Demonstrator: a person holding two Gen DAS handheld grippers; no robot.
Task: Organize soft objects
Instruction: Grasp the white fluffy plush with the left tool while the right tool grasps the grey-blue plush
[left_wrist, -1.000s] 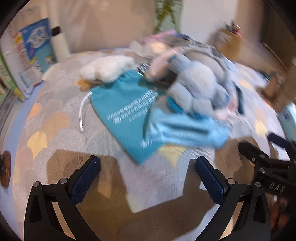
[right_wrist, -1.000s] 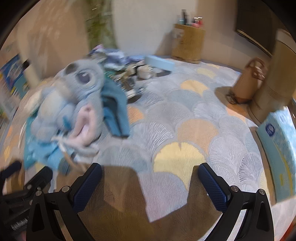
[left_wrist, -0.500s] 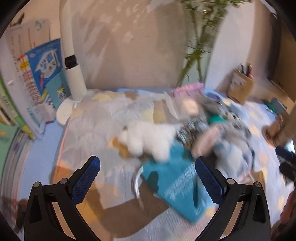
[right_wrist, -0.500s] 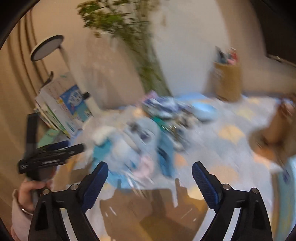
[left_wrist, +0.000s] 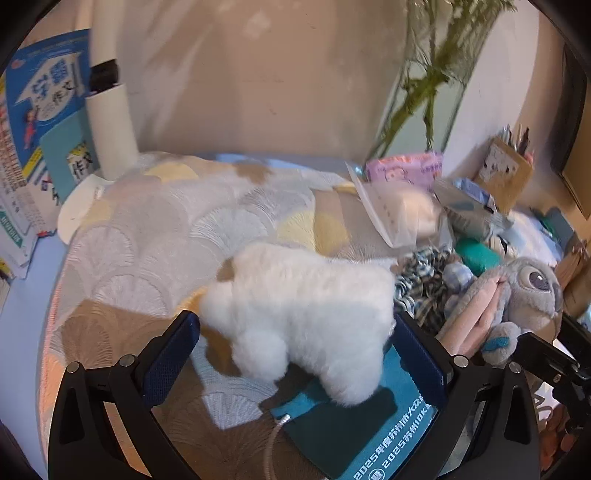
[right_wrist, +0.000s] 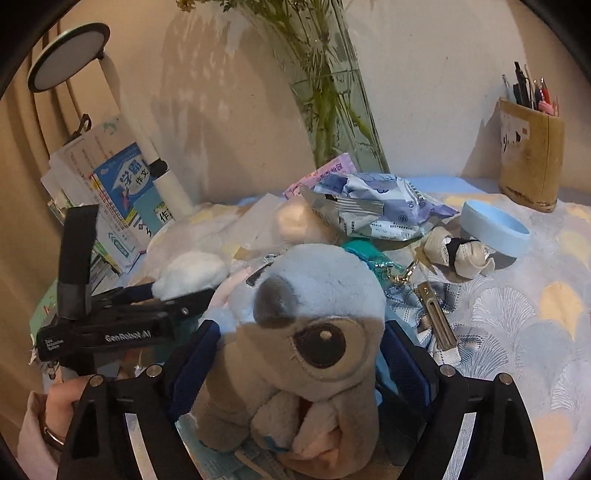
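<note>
**Currently: both grippers straddling plush toys, neither grip confirmed**

Currently the right gripper (right_wrist: 295, 365) is bracketing the grey-blue plush (right_wrist: 306, 332); jaws have just been closing, w/ the toy's head between them, pads at its sides but squeeze not confirmed. Left gripper (left_wrist: 299, 354) is standing wide around the white fluffy toy (left_wrist: 303, 314), pads clear of the fur. White toy is lying partly on the teal drawstring bag (left_wrist: 354, 435), just left of the grey-blue plush; checked cloth (left_wrist: 424, 284) is sitting between the two.

Handling, est.: both toys light, v. soft, compressible; fur likely slipping under shallow pinch. Recommend taking hold across body or head mass, not ears/limbs. Bag limp, likely dragging along if caught.
</note>
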